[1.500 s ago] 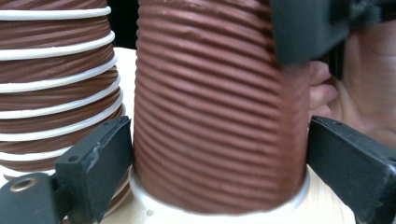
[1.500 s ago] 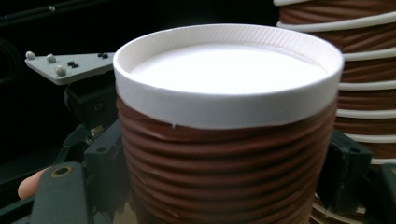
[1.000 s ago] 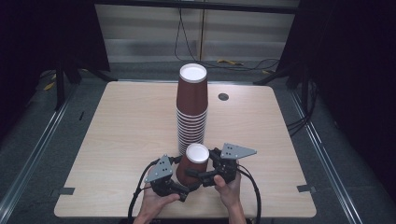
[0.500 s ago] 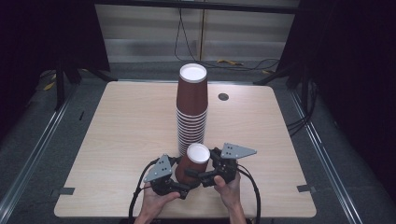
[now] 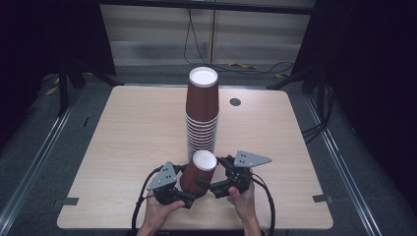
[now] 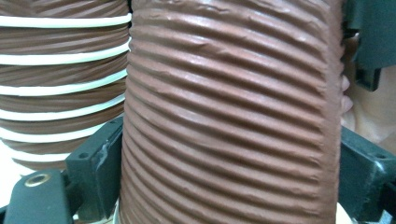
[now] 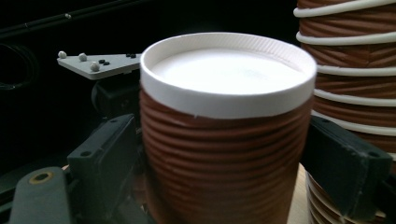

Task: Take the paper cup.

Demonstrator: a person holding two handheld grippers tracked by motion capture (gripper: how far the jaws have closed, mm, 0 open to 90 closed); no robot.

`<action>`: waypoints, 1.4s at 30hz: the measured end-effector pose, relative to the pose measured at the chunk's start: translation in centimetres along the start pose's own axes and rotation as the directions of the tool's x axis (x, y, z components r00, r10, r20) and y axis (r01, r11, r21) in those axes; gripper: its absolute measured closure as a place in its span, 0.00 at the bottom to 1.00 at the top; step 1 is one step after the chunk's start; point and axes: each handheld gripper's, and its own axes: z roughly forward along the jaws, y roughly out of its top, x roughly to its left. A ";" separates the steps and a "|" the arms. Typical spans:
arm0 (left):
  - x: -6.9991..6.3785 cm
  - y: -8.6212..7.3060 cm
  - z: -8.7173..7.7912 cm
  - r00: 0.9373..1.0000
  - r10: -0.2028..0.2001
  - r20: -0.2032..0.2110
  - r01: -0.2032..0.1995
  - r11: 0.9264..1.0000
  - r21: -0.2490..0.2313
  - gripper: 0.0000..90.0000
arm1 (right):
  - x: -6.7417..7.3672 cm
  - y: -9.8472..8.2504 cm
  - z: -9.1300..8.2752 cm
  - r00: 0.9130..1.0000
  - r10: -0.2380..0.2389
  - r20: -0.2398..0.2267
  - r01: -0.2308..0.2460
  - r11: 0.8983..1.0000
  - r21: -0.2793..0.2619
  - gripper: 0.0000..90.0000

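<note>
- From above, you are holding one brown cup [image 5: 198,172] upside down near the table [image 5: 123,137] front edge, just before the tall cup stack [image 5: 201,113].
- Your left gripper [image 6: 224,186] is pinching the cup's ribbed wall on both sides.
- Your right gripper [image 7: 224,177] is clamping it below the white rim.

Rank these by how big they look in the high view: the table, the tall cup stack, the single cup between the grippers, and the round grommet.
1. Table
2. Tall cup stack
3. Single cup, which sits nearer the camera than the stack yet looks smaller
4. Round grommet, farther back, but plainly the smallest
</note>
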 end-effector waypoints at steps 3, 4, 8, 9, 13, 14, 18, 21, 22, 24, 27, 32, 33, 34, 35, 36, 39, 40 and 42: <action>0.2 0.0 -0.3 1.000 0.001 -0.007 -0.001 1.000 0.003 0.13 | 0.0 0.0 -0.2 1.000 0.001 0.002 -0.001 1.000 0.001 0.14; 0.5 0.0 -0.7 1.000 -0.004 -0.015 0.004 1.000 0.004 0.13 | 0.0 0.0 -0.4 1.000 0.000 0.004 0.000 1.000 -0.001 0.14; 0.7 -0.1 -1.1 1.000 -0.005 -0.028 0.005 1.000 0.005 0.13 | 0.0 0.0 -0.8 1.000 -0.004 0.011 0.004 1.000 0.001 0.14; 0.8 -0.1 -1.3 1.000 0.001 -0.024 0.000 1.000 0.010 0.13 | 0.0 0.0 -1.0 1.000 -0.006 0.014 0.006 1.000 -0.001 0.14; 0.9 -0.1 -1.7 1.000 0.002 -0.025 -0.001 1.000 0.028 0.13 | 0.0 -0.1 -1.3 1.000 -0.006 0.023 0.006 1.000 0.004 0.14; 1.0 -0.1 -1.9 1.000 0.001 -0.018 -0.001 0.999 0.039 0.13 | 0.0 -0.2 -1.4 1.000 -0.007 0.028 0.007 1.000 0.005 0.14; 1.1 0.0 -2.5 1.000 0.006 -0.024 -0.005 0.999 0.048 0.13 | -0.2 -0.5 -1.9 0.998 0.000 0.063 -0.001 1.000 0.016 0.15; 1.1 0.1 -2.9 0.998 0.002 -0.057 0.000 0.999 0.035 0.13 | -0.3 -0.6 -2.1 0.997 0.006 0.072 -0.007 1.000 0.020 0.15; 1.1 0.1 -2.9 0.998 0.002 -0.057 0.000 0.999 0.035 0.13 | -0.3 -0.6 -2.1 0.997 0.006 0.072 -0.007 1.000 0.020 0.15; 1.4 0.3 -3.3 0.999 0.005 -0.039 -0.003 0.998 0.060 0.13 | -0.3 -0.7 -2.4 0.997 0.000 0.081 -0.003 0.999 0.038 0.15; 1.4 0.4 -3.5 0.999 0.017 -0.052 -0.014 0.998 0.055 0.14 | -0.3 -0.7 -2.6 0.996 -0.007 0.086 0.002 0.999 0.050 0.15; 1.5 0.6 -3.8 0.999 0.044 -0.020 -0.041 0.991 0.124 0.14 | -0.4 -0.8 -3.2 0.995 -0.022 0.102 0.014 0.997 0.081 0.15; 1.5 0.7 -3.8 0.999 0.047 -0.026 -0.043 0.990 0.134 0.14 | -0.4 -0.9 -3.2 0.994 -0.021 0.104 0.012 0.996 0.086 0.15; 1.5 0.7 -3.8 0.999 0.044 -0.020 -0.041 0.990 0.136 0.14 | -0.5 -0.9 -3.3 0.994 -0.020 0.107 0.010 0.996 0.089 0.15; 1.5 0.7 -3.7 0.999 0.041 -0.010 -0.039 0.990 0.138 0.14 | -0.5 -1.0 -3.3 0.994 -0.022 0.107 0.012 0.996 0.093 0.15; 1.5 0.8 -3.7 0.999 0.045 -0.003 -0.044 0.989 0.144 0.14 | -0.5 -1.1 -3.3 0.994 -0.025 0.107 0.014 0.995 0.100 0.15; 1.5 0.9 -3.6 0.998 0.055 0.007 -0.055 0.985 0.164 0.14 | -0.5 -1.2 -3.3 0.993 -0.037 0.108 0.023 0.992 0.124 0.14; 1.6 0.9 -3.5 0.998 0.060 0.009 -0.061 0.982 0.178 0.14 | -0.5 -1.1 -3.3 0.993 -0.046 0.108 0.031 0.991 0.133 0.14; 1.7 0.8 -3.3 0.998 0.056 0.008 -0.056 0.977 0.206 0.14 | -0.4 -1.1 -3.4 0.992 -0.057 0.115 0.039 0.988 0.148 0.14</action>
